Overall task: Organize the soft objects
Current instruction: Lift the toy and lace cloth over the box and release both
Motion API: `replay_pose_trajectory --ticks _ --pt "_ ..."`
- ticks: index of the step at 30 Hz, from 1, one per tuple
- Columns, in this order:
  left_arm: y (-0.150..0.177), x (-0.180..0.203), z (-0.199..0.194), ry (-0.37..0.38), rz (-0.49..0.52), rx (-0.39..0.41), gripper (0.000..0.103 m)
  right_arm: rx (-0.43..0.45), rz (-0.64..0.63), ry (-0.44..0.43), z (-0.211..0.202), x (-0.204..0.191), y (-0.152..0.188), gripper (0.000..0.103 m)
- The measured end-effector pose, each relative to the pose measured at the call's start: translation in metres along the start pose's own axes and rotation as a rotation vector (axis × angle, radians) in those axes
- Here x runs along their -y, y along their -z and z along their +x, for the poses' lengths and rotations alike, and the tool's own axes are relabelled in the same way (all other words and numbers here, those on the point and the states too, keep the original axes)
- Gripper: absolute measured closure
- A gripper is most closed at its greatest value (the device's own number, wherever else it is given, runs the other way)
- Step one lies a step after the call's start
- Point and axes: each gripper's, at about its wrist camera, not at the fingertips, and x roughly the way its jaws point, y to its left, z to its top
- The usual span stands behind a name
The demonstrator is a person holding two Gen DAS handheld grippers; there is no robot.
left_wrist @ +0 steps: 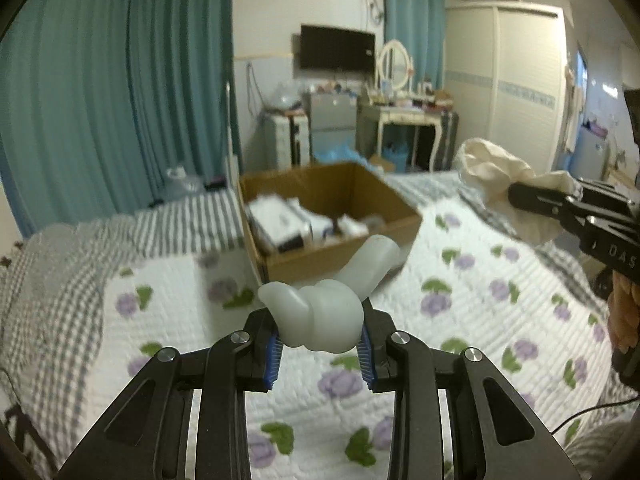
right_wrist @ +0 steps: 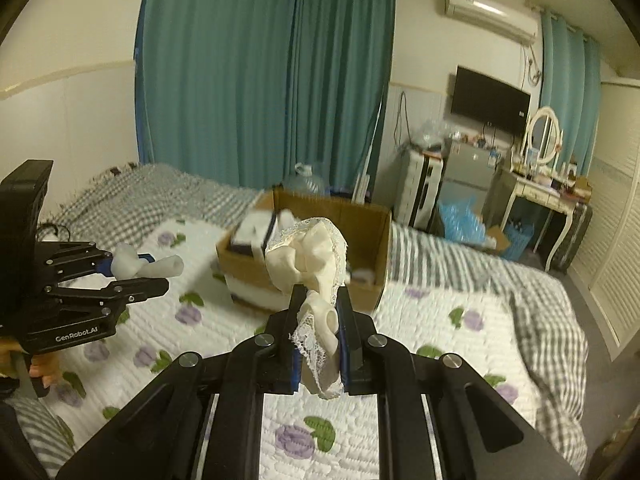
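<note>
1. The left gripper point(left_wrist: 322, 344) has its fingers closed on a pale, rubbery soft toy point(left_wrist: 320, 318), a squashy white lump with a tube-like limb sticking out toward the box. It is held up in the air above the bed point(left_wrist: 460, 264), clear of the floral quilt.
2. The right gripper point(right_wrist: 320, 354) has its fingers pinched tight on a bunched cream cloth with lace trim point(right_wrist: 310, 258), also lifted off the bed. Most of the bundle stands above the fingers and a lacy end hangs below them.
3. Handling, as I judge it: both things look very light and give under pressure. The toy bulges around the blue pads, so it may be a bit slippery and could squirm out if the grip is loosened; its thick middle looks the safest place to hold. The cloth is limp and will flop or unfold, and the lace could snag; a grip on the gathered middle keeps it together.
4. An open cardboard box point(left_wrist: 404, 216) sits on the bed ahead of both grippers. It already holds several white and dark packages or boxes, too blurred to name, mostly along its left side and bottom, with some room to the right.
5. The box seems the likely place for both items.
</note>
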Motion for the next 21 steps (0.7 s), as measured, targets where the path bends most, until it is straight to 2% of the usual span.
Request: replay_pose_trajectory --ticks 9,21 --pt "-0.053 -0.003 -0.035 -0.027 0.001 0.147 0.073 0.097 0.001 0.04 -0.02 0.008 -0.042 0.09" --pt "-0.107 -0.012 -0.035 -0.059 0.016 0.267 0.073 0.201 -0.011 0.063 -0.01 0.013 -0.094 0.09"
